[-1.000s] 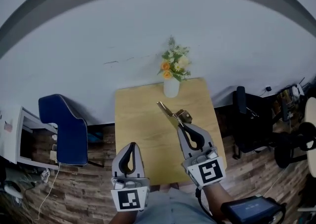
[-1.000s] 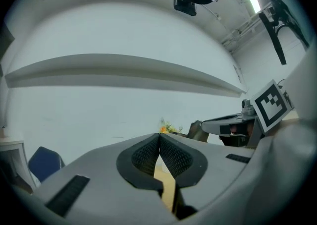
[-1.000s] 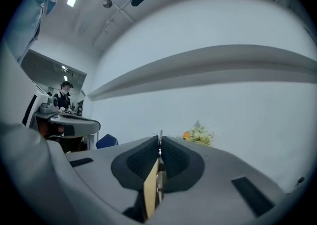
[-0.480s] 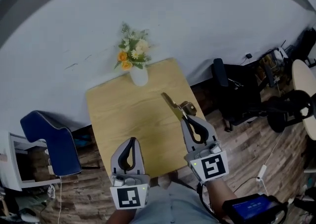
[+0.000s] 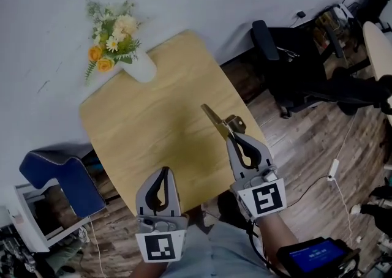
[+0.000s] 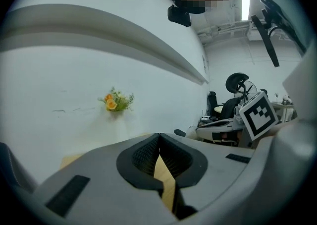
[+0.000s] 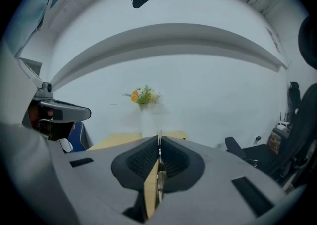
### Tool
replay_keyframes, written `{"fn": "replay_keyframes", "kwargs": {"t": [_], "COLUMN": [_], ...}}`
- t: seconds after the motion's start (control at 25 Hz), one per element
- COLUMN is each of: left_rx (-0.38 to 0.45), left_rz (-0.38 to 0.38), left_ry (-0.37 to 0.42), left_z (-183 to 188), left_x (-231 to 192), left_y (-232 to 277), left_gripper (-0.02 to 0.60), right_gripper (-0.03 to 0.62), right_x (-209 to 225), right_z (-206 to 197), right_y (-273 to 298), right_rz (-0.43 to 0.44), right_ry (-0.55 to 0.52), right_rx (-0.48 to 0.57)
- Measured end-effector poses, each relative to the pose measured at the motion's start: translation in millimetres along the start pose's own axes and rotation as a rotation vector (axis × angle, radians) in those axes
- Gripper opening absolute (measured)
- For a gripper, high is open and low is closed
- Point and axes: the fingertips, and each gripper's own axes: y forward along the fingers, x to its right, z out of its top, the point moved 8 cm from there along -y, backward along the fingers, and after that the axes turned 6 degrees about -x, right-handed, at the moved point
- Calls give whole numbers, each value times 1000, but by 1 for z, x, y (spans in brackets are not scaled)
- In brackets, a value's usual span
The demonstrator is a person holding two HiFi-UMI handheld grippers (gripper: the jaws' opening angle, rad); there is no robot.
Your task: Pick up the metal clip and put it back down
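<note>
The metal clip is brass-coloured, with a long flat arm pointing up-left. It is held over the right side of the wooden table, and my right gripper is shut on its near end. In the right gripper view a thin metal strip of the clip shows pinched between the dark pads. My left gripper hangs at the table's near edge, shut with nothing in it. In the left gripper view its jaws meet at the tips and only table shows behind them.
A white vase of orange and white flowers stands at the table's far corner by the wall. A blue chair is left of the table. A black office chair and cables stand on the wood floor to the right.
The head view has swung, so the table and vase now sit tilted and further left. Both grippers keep their places in the view, and the right one still holds the clip.
</note>
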Motion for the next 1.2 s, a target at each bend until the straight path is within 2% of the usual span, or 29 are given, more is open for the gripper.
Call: {"fn": "replay_keyframes", "kwargs": {"t": [0.16,0.36,0.52,0.84,1.2], "left_rx": [-76,-154,-200,-235,-225], "left_rz": [-33,-49,-56,-50,-43], "left_ry": [9,8,4,3,3], "left_z": [-22,-52,-66,-81,-83], "left_x": [2,-2,-3,-8,-7], "left_y": [19,44,56,64,61], "left_gripper": [18,18,18,18,18], "right_gripper": [52,52,54,54,74], "right_x": [13,25,31,36,54], "right_z": [-35,-80,-107,-128,-139], "right_y": [17,39,48,57,56], "right_rz": [-22,-28,-23,-33,-99], "right_ry": [65,92,128,154,142], "right_rx": [-16,-139,-150,-155,-205]}}
